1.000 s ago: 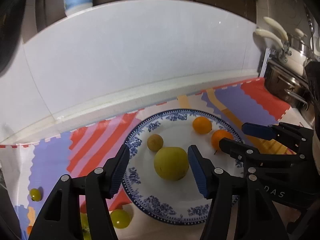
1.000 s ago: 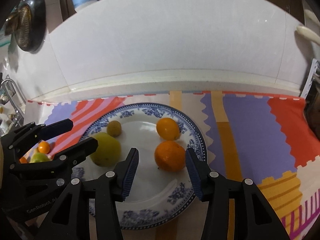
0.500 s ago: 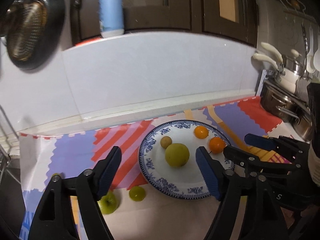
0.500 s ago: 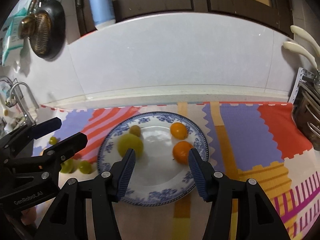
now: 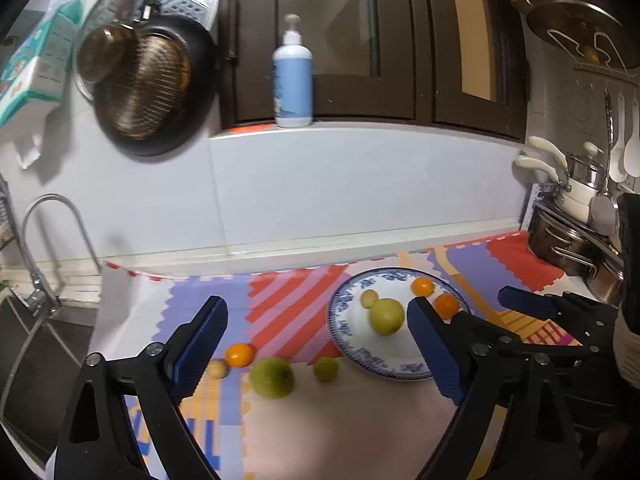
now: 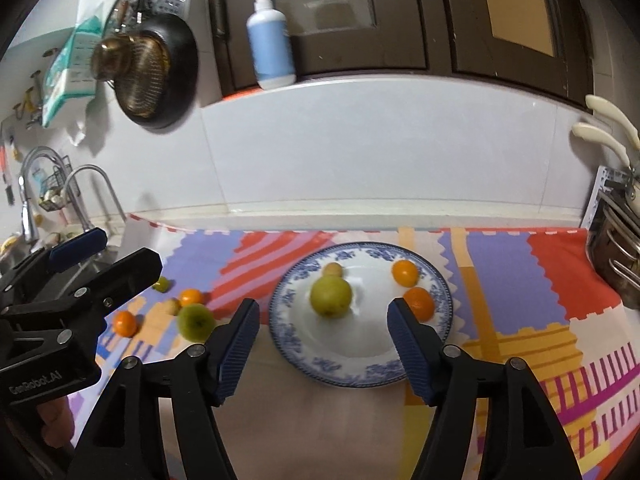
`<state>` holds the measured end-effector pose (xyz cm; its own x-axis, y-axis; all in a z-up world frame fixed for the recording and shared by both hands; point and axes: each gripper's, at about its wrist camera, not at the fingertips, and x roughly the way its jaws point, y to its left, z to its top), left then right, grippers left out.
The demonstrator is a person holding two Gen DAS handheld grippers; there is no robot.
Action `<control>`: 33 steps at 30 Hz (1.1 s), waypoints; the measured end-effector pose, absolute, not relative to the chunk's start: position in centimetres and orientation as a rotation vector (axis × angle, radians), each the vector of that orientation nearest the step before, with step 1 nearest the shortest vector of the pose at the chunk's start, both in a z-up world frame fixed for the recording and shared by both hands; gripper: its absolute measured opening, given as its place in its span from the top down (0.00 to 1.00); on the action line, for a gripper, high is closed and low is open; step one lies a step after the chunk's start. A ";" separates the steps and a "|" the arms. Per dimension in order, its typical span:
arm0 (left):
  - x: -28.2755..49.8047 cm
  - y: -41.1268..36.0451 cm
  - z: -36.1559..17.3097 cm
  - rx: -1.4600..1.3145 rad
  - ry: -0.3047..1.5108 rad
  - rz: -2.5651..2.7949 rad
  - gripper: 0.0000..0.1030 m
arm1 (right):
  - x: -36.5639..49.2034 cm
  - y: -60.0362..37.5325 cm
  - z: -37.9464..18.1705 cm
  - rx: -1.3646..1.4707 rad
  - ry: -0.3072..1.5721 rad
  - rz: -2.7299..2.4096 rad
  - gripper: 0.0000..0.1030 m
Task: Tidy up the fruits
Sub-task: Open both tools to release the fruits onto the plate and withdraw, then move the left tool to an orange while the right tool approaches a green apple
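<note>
Kitchen counter (image 5: 360, 420) ahead: both my left gripper (image 5: 320, 354) and right gripper (image 6: 320, 344) have just been opening, jaws empty, plate (image 6: 400, 372) holding four fruits right, loose green fruit (image 5: 272, 377) left, nearer my left.

"GenRobot.AI" is printed on the left hand-held gripper (image 6: 76, 256).

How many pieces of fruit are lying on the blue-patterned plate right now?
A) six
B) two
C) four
C: the blue-patterned plate holds a large green fruit, a small tan fruit behind it and two oranges; the remaining fruit lies off the plate on the mat to its left.
</note>
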<state>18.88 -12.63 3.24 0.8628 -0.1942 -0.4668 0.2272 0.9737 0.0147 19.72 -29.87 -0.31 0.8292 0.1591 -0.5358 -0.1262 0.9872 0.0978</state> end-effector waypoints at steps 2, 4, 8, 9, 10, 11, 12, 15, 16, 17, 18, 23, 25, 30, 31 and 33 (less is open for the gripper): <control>18.2 -11.6 3.5 0.062 0.470 -0.204 0.07 | 19.0 -29.2 0.2 0.059 0.561 0.157 0.35; 17.6 -10.7 3.7 0.057 0.464 -0.186 0.06 | 18.4 -28.5 0.6 0.055 0.546 0.156 0.35; 16.6 -8.9 3.8 0.058 0.455 -0.162 0.05 | 17.6 -27.1 1.1 0.042 0.523 0.158 0.35; 16.3 -8.5 3.8 0.061 0.452 -0.157 0.05 | 17.3 -26.6 1.2 0.037 0.516 0.159 0.35; 16.0 -8.0 3.8 0.063 0.447 -0.145 0.05 | 17.2 -26.2 1.2 0.034 0.510 0.158 0.35; 15.8 -7.6 3.8 0.064 0.447 -0.136 0.04 | 17.0 -25.9 1.2 0.033 0.503 0.154 0.35; 15.6 -7.0 3.7 0.066 0.448 -0.127 0.04 | 16.8 -25.4 1.2 0.029 0.495 0.154 0.35; 15.2 -5.8 3.7 0.065 0.449 -0.109 0.04 | 16.5 -24.2 1.1 0.021 0.492 0.163 0.35; 15.0 -5.4 3.6 0.065 0.451 -0.102 0.04 | 16.4 -23.8 1.1 0.018 0.491 0.168 0.35; 14.8 -4.9 3.6 0.065 0.451 -0.096 0.04 | 16.3 -23.3 1.0 0.013 0.488 0.171 0.35; 14.7 -4.5 3.5 0.066 0.450 -0.090 0.04 | 16.2 -22.8 1.0 0.008 0.486 0.176 0.35; 14.1 -2.4 2.9 0.070 0.455 -0.060 0.04 | 16.0 -20.5 0.4 -0.005 0.496 0.211 0.35; 13.8 -1.5 2.5 0.084 0.454 -0.046 0.04 | 16.1 -19.6 0.2 -0.011 0.501 0.221 0.35; 13.1 0.1 1.5 0.120 0.451 -0.020 0.04 | 16.1 -17.6 -0.3 -0.048 0.504 0.233 0.35; 13.1 0.3 1.3 0.126 0.451 -0.015 0.04 | 16.1 -17.3 -0.4 -0.057 0.504 0.235 0.35; 13.1 0.7 0.8 0.137 0.459 -0.013 0.04 | 16.2 -16.5 -0.7 -0.076 0.510 0.238 0.35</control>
<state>13.09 0.74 0.83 0.8964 0.0179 -0.4429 0.0438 0.9907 0.1286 16.19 -16.51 -0.66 0.8461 0.2065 -0.4914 -0.2441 0.9697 -0.0128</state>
